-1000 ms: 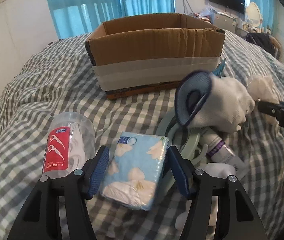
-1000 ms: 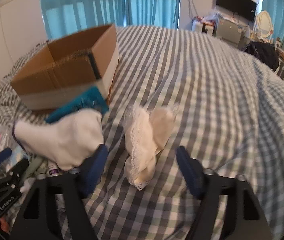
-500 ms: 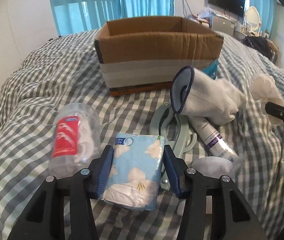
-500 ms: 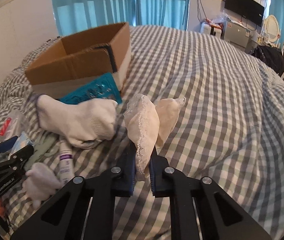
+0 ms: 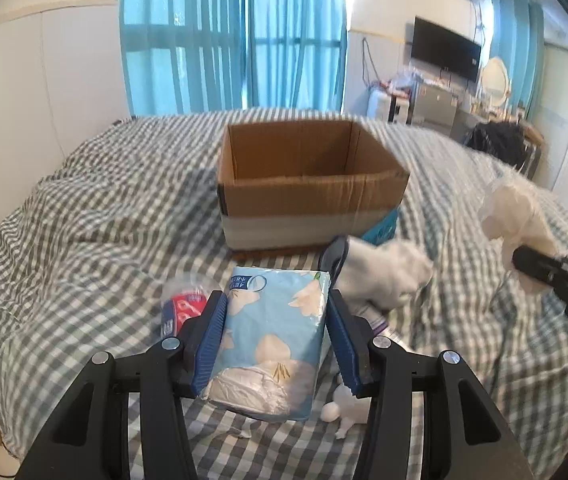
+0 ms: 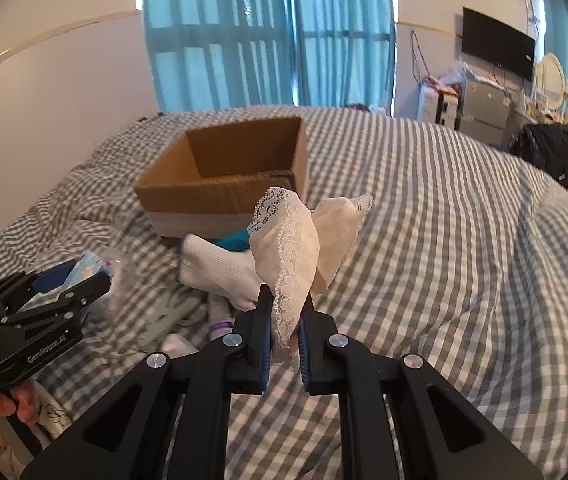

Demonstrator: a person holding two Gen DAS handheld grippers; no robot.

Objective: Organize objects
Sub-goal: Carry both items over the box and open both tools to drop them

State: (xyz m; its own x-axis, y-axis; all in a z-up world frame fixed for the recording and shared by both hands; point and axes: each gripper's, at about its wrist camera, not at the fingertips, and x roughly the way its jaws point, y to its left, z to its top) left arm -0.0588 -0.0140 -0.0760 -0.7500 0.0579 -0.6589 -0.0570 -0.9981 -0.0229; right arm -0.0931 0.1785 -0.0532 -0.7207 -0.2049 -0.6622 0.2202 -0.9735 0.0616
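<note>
My left gripper (image 5: 275, 314) is shut on a light blue tissue pack (image 5: 272, 336) with a flower print and holds it above the bed. My right gripper (image 6: 285, 312) is shut on a cream lace sock (image 6: 290, 256) and holds it up in the air; the sock also shows in the left wrist view (image 5: 518, 216). An open, empty-looking cardboard box (image 5: 304, 184) stands on the checked bedspread ahead of both grippers; it shows in the right wrist view (image 6: 228, 176) too.
On the bed lie a white sock with a dark cuff (image 6: 216, 268), a clear jar with a red label (image 5: 182, 306), a teal packet (image 5: 382, 230) beside the box, a small tube (image 6: 220, 322) and white bits (image 5: 342, 408). Furniture and a TV (image 6: 498, 48) stand at the back right.
Both grippers have closed on their objects and lifted them off the bed. The box now shows from higher up, its inside visible.
</note>
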